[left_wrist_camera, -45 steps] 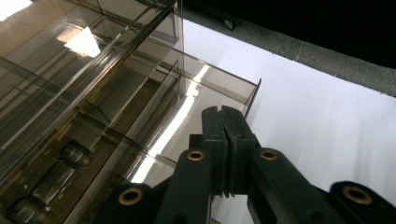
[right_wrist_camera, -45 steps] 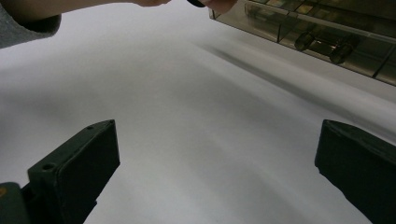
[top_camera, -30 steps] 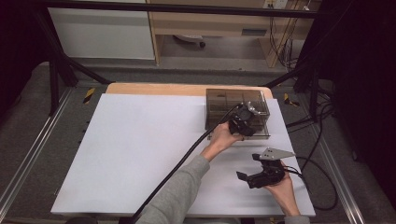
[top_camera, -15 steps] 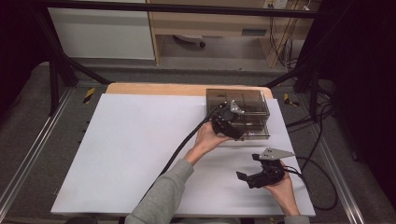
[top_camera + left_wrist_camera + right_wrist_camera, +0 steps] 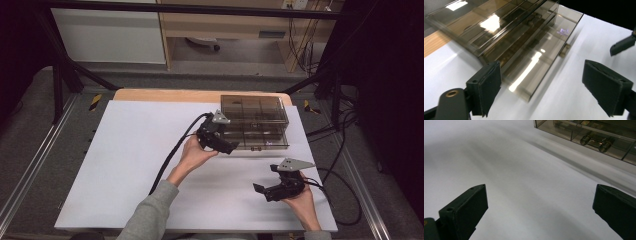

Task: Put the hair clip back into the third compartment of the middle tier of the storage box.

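Compartment box [image 5: 255, 122] released — left hand-held gripper [image 5: 227, 147] has drawn back, jaws just opened, empty.

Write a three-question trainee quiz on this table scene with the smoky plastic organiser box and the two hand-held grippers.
1. True or false: the left gripper is clamped on the smoky transparent plastic compartment box.
2. Which gripper lies nearer that box: A left, B right?
3. What colour is the sheet covering the table?

Key
1. False. Its jaws have just been opening, and the left gripper view shows them wide apart with nothing between them.
2. A. The right gripper hangs near the table's front edge, open.
3. White.
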`<state>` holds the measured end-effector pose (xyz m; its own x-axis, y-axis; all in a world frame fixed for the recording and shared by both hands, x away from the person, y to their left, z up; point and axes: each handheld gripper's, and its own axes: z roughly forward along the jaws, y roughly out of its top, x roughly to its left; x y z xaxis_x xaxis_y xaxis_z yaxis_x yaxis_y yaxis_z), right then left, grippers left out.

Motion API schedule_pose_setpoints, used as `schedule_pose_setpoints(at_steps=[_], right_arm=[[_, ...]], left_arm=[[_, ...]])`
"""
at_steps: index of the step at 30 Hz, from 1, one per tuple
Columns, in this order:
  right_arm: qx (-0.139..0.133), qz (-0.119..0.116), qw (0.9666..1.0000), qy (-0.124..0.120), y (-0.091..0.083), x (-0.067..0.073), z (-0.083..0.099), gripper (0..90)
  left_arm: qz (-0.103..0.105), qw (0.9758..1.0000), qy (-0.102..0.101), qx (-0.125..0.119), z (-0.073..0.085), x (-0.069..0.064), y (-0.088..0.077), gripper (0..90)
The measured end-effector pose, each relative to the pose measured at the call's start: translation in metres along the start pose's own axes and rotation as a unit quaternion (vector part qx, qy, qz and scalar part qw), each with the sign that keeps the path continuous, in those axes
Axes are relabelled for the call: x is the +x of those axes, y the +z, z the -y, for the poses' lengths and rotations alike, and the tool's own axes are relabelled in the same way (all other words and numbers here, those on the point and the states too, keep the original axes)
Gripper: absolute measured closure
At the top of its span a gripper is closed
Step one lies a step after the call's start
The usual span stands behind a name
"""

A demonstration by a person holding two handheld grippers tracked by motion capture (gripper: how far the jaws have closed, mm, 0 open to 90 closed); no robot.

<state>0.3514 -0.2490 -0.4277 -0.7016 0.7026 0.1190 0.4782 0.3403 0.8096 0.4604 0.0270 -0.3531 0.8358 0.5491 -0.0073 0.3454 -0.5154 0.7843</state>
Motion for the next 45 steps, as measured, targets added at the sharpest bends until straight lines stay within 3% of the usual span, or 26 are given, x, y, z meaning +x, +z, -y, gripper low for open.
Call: schedule_pose_setpoints(at_steps=[8, 16, 45], right_arm=[[0.002, 0.006, 1.0, -0.001, 0.0, 0.0, 0.0, 0.6], [0.003, 0.007, 1.0, 0.0, 0.0, 0.0, 0.0, 0.6], [0.006, 0.016, 0.9998, 0.004, 0.001, -0.001, -0.001, 1.0]], left_arm=[[-0.006, 1.0, 0.003, 0.002, 0.02, 0.005, -0.021, 7.7], [-0.009, 0.9999, 0.005, 0.0, 0.037, 0.007, -0.04, 7.5], [-0.033, 0.9989, -0.029, 0.014, 0.111, 0.026, -0.089, 7.6]])
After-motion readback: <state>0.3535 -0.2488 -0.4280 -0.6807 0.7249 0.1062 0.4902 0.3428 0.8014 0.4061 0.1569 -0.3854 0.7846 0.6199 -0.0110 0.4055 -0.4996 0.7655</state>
